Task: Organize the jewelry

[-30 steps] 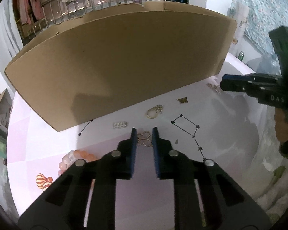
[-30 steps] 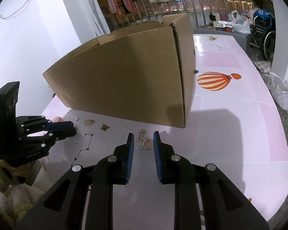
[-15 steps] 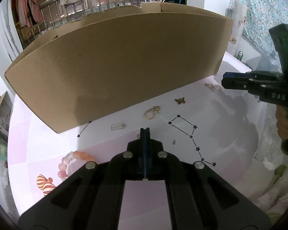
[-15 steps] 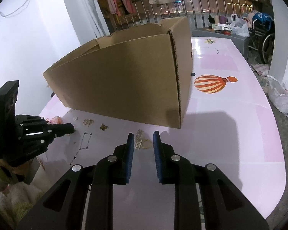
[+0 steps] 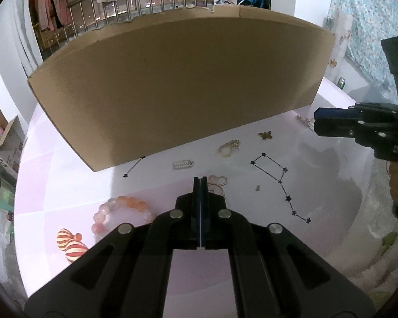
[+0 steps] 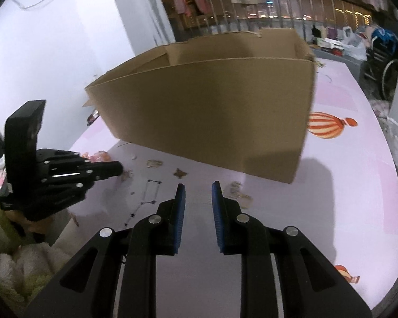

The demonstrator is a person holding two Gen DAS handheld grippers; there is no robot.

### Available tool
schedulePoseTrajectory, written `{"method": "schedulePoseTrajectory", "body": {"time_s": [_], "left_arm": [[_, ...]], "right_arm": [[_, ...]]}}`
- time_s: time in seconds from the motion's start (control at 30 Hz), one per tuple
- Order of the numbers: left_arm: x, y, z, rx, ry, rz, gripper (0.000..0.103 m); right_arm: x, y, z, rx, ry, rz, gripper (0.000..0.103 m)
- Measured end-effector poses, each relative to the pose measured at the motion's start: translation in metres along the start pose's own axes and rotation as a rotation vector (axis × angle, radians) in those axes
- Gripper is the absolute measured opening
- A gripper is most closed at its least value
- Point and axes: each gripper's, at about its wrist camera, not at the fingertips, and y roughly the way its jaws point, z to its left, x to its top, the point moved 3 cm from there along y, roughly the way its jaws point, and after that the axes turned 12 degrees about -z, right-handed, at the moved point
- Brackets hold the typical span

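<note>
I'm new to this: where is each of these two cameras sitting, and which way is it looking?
Left wrist view: sits on the left gripper, looking along its shut fingers, down at the pink table, jewelry and the cardboard box; the right gripper enters at right.
Right wrist view: sits on the right gripper, fingers apart with nothing between, facing the box's corner; the left gripper and a fuzzy sleeve show at left.
Shared: box, table, butterfly charm, and each other's gripper.

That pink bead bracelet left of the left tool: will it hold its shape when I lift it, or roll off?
The bead bracelet looks like separate round beads on a string, so it will probably sag into a loop rather than stay stiff. Smooth, glossy beads may slip between flat pads. Lying curved on the table, it seems unlikely to roll far.
</note>
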Motion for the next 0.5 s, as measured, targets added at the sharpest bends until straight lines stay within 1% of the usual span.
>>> {"method": "schedulePoseTrajectory", "body": {"time_s": [0.37, 0.4, 0.5], "left_arm": [[0.002, 0.003, -0.023, -0.097, 0.002, -0.02, 0.001], [0.002, 0.003, -0.026, -0.101, 0.005, -0.022, 0.004], [-0.001, 0.002, -0.033, -0.102, 0.03, -0.032, 0.005]], "right_arm": [[0.001, 0.0, 0.009, -0.003, -0.022, 0.018, 0.021], [0.001, 0.0, 0.009, -0.005, -0.023, 0.018, 0.021], [0.001, -0.002, 0.007, -0.016, -0.017, 0.02, 0.021]]}}
